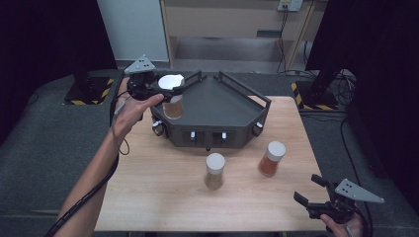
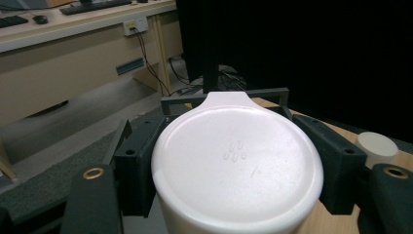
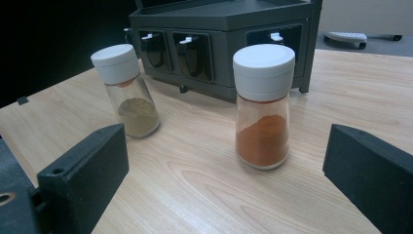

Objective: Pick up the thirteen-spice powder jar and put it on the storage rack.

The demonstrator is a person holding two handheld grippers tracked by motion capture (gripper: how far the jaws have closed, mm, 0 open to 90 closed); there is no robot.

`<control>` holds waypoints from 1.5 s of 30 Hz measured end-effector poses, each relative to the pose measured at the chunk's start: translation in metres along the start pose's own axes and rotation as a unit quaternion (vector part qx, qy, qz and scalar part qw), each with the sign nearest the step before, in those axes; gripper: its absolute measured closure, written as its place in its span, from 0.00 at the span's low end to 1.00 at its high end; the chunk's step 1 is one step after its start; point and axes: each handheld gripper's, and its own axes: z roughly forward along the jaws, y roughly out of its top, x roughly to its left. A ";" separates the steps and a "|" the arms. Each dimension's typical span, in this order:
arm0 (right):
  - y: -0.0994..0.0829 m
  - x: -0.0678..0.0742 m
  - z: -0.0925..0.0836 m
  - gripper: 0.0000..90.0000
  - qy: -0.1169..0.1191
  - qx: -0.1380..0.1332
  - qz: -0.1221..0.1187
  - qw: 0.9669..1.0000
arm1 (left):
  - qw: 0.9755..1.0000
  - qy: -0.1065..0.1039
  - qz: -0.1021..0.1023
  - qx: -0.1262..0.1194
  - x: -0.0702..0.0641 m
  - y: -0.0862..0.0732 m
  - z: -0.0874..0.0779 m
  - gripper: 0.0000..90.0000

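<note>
We note the left gripper (image 1: pixel 170 91), held in the person's left hand (image 1: pixel 129 106), clamped on a clear glass spice jar with a white cap and pale orange-brown powder (image 1: pixel 173 104); in the left gripper view the black jaws press against both sides of the jar's broad white cap (image 2: pixel 237 158), so the grip is firm. The held jar hangs above the table, at the near left corner of the dark grey angular spice rack (image 1: pixel 217 106) (whether its base touches the rack we cannot tell); the rack stands at the far middle of the light wooden table (image 1: pixel 158 197).

Two more jars stand upright on the wood, near of the rack and apart from each other: a glass jar with a white cap and olive-green powder (image 1: pixel 215 171) (image 3: pixel 125 90) in the middle; a glass jar with a white cap and orange-red powder (image 1: pixel 271 158) (image 3: pixel 263 105) to its right.

The right gripper (image 1: pixel 316 190) sits at the near right corner of the table; its jaws stand wide apart with nothing between the pads. In the right gripper view the orange-red jar lies ahead of the gap, well apart from either jaw.
</note>
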 end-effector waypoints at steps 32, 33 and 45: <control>-0.001 -0.002 0.000 0.04 -0.001 -0.001 0.004 1.000 | 0.996 0.080 -0.049 -0.002 0.010 -0.045 0.056 0.33; -0.001 -0.002 0.000 0.04 -0.001 -0.001 0.004 1.000 | 0.996 0.080 -0.051 -0.002 0.010 -0.045 0.057 0.33; -0.001 -0.002 -0.001 0.04 -0.001 -0.001 0.005 1.000 | 0.995 0.080 -0.060 0.009 0.012 -0.053 0.065 0.33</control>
